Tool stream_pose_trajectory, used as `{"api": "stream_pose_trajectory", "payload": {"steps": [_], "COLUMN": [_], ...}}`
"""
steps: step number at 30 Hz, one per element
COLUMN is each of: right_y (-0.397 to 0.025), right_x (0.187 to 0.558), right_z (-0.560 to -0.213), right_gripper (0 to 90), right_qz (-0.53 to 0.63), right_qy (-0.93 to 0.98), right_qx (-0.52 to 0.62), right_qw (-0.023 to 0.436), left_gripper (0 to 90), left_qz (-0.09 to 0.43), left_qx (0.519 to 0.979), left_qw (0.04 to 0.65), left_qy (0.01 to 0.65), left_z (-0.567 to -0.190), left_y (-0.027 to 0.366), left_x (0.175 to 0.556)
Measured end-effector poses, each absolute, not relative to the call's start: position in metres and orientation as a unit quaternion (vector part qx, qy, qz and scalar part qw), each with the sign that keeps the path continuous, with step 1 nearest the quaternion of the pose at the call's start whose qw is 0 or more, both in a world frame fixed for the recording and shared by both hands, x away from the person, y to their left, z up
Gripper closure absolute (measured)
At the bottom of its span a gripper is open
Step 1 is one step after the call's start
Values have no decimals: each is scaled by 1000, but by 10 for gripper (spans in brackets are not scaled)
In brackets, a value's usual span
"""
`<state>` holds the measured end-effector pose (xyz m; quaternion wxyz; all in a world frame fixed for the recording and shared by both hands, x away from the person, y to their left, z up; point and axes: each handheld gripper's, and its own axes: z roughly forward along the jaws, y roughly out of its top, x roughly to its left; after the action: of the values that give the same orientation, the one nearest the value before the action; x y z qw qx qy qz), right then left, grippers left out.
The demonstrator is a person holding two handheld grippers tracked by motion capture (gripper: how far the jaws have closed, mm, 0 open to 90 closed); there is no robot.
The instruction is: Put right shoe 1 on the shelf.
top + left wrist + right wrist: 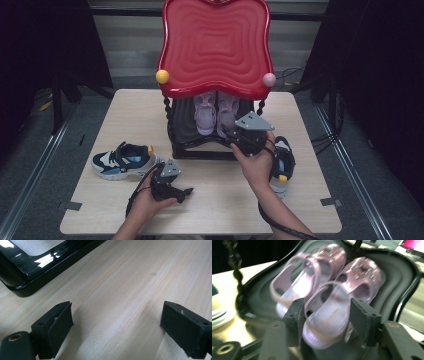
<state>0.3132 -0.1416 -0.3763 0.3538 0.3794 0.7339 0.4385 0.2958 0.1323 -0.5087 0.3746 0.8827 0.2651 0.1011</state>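
We see right gripper [325, 315] straddling the right pink sandal's [337, 312] heel, grip uncertain | pair on rack's lower shelf [187, 127], 12 o'clock | left gripper [116, 327] spread, empty over table [130, 285], 7 o'clock.

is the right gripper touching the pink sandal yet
Touching. In the right gripper view the fingers flank the heel of the nearer pink sandal on both sides, pressed against it.

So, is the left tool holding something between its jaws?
No, the left tool stands wide open, with only the bare wooden table between its jaws.
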Motion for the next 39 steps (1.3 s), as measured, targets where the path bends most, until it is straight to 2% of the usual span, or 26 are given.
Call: {"api": "stream_pose_trajectory", "payload": {"steps": [5,19,39], "right_y": [-146,-153,-166], "right_x": [303,278,254], "right_z": [-386,-417,-466], "right_gripper": [386,338,234], "right_qz": [446,445,408], "right_qy": [743,774,814], "right_qx": [379,366,361], "right_qw": [324,260,202], "left_gripper": [101,101,101], "left_qz": [100,101,100], "left_qx": [882,883,883], "left_qw": [375,374,375], "left_qy": [266,265,266], "left_z": [-509,-509,-509], "left_y": [132,132,132], "left_x": [296,296,296]}}
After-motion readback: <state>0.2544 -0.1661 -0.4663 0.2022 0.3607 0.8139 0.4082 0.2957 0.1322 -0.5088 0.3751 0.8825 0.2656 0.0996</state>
